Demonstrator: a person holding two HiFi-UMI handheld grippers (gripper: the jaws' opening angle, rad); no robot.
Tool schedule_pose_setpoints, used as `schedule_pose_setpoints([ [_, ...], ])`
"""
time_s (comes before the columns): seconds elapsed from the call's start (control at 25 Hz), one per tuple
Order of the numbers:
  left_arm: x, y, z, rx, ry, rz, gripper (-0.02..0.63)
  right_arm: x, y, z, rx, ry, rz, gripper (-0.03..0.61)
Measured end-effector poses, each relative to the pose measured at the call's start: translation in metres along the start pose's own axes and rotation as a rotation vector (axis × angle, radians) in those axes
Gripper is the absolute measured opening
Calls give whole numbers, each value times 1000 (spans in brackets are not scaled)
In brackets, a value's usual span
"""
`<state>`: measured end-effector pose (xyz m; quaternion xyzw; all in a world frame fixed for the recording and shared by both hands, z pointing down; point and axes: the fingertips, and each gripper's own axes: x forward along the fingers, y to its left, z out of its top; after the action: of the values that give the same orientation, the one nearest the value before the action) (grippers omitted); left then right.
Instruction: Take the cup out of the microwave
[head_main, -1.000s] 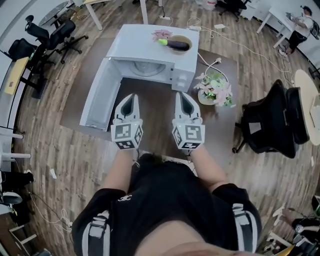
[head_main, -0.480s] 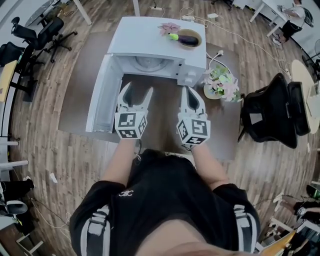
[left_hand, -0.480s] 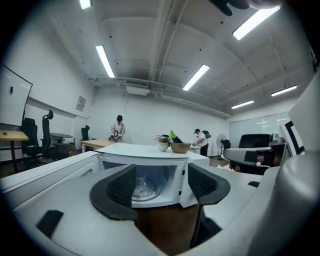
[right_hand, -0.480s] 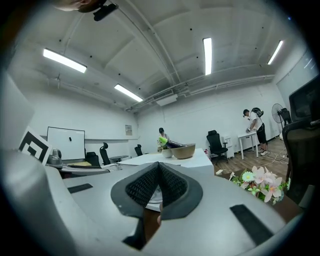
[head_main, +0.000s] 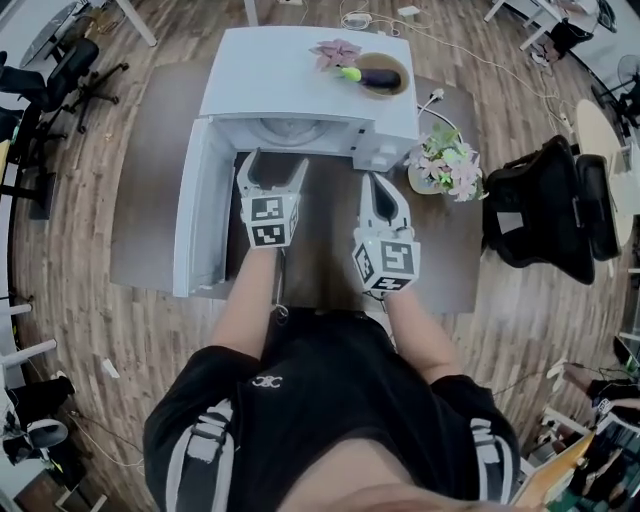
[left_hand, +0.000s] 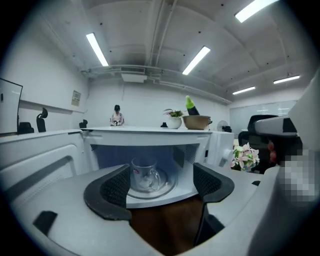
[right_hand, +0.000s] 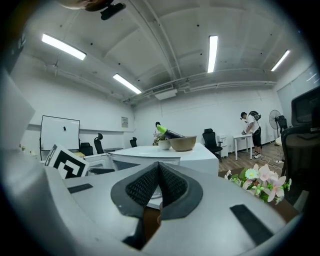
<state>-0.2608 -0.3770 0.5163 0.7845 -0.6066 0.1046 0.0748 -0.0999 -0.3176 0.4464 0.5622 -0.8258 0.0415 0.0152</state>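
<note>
A clear glass cup (left_hand: 144, 175) with a handle stands on the turntable inside the white microwave (head_main: 300, 85), whose door (head_main: 200, 220) hangs open to the left. My left gripper (head_main: 273, 160) is at the mouth of the oven cavity. Its jaws are opening, nothing is between them, and the cup stands farther in beyond the left gripper (left_hand: 162, 184). The head view does not show the cup. My right gripper (head_main: 378, 182) is shut and empty, further back in front of the control panel; the right gripper (right_hand: 159, 181) shows its pads pressed together.
A brown bowl (head_main: 380, 78) holding an eggplant and a small potted plant (head_main: 335, 52) sit on top of the microwave. A bunch of flowers (head_main: 445, 160) stands right of it. The microwave rests on a brown surface (head_main: 330, 265). A black chair (head_main: 545, 220) is at the right.
My left gripper has moved forward to the microwave's opening and its jaws have gone from shut to wide apart. The right gripper crept forward a little and stayed shut.
</note>
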Motion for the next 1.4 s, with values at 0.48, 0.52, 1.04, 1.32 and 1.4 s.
schedule_pose_setpoints([
  [0.48,112,42,-48,-51,73,79,396,22,-32,-57,21,119,-90,-2],
  [0.52,119,45,-49,-51,68,82,397,23,-34,-61,23,127,-95,-1],
  [1.04,164,56,-56,-78,43,90,382,27,-45,-94,43,215,-114,-2],
  [1.32,151,55,-61,-59,57,87,307,26,-40,-96,48,224,-89,-2],
  [1.4,146,53,-63,-60,58,84,305,25,-40,-95,48,222,-82,-2],
])
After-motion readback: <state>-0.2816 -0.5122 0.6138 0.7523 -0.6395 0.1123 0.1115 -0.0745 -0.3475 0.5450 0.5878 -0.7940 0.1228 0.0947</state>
